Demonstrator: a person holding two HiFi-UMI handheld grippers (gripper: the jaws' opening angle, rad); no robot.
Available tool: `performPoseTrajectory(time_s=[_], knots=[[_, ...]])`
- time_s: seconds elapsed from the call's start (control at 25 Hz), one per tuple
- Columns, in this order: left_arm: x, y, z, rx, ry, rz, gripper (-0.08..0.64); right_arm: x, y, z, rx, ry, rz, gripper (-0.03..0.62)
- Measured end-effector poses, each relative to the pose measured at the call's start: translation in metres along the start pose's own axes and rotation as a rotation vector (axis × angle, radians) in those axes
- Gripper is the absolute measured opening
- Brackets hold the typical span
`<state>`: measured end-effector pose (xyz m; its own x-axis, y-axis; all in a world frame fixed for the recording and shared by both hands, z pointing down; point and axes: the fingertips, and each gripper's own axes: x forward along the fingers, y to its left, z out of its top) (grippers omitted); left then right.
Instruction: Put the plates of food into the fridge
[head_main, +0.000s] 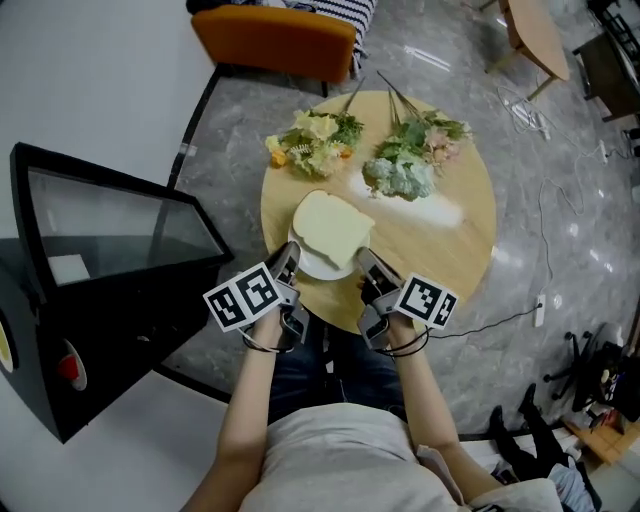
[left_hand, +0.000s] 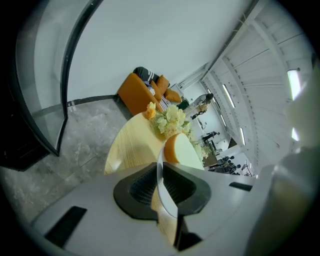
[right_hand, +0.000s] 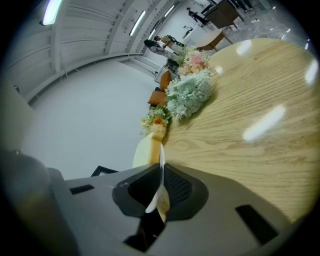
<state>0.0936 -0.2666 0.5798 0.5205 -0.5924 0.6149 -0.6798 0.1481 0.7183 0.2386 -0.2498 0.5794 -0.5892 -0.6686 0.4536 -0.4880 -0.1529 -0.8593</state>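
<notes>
Wooden table (head_main: 455, 240) holds flowers (head_main: 404, 160) far behind the bread (head_main: 330, 228) plate (head_main: 322, 270). Its near rim is clamped by the left gripper (head_main: 287, 260) and the right gripper (head_main: 367, 263). Black fridge (head_main: 90, 300) stands left.

A white round plate (head_main: 322, 268) sits at the near edge of the round wooden table (head_main: 440, 250), with 1 large pale slice of bread (head_main: 332, 228) with a tan crust lying flat on it and overhanging its rim. The left gripper (head_main: 290, 256) and right gripper (head_main: 366, 262) each pinch the plate's rim from opposite sides. The black fridge (head_main: 90, 330), with a glass door, stands left of the table.
</notes>
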Motion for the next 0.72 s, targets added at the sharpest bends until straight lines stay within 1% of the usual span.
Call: performPoseTrajectory(time_s=[0.2, 0.4, 0.56, 0.72], knots=[[-0.035, 0.004, -0.001, -0.065, -0.129, 0.028, 0.044, 0.001, 0.024, -0.010, -0.068, 0.094, 0.074, 0.031], [-0.079, 0.018, -0.020, -0.180, -0.270, 0.064, 0.044, 0.000, 0.045, -0.035, -0.160, 0.235, 0.141, 0.031], [-0.118, 0.036, -0.034, -0.262, -0.392, 0.104, 0.044, 0.006, 0.065, -0.065, -0.223, 0.353, 0.197, 0.029], [-0.166, 0.058, -0.050, -0.353, -0.522, 0.147, 0.043, 0.012, 0.087, -0.107, -0.280, 0.476, 0.255, 0.029]])
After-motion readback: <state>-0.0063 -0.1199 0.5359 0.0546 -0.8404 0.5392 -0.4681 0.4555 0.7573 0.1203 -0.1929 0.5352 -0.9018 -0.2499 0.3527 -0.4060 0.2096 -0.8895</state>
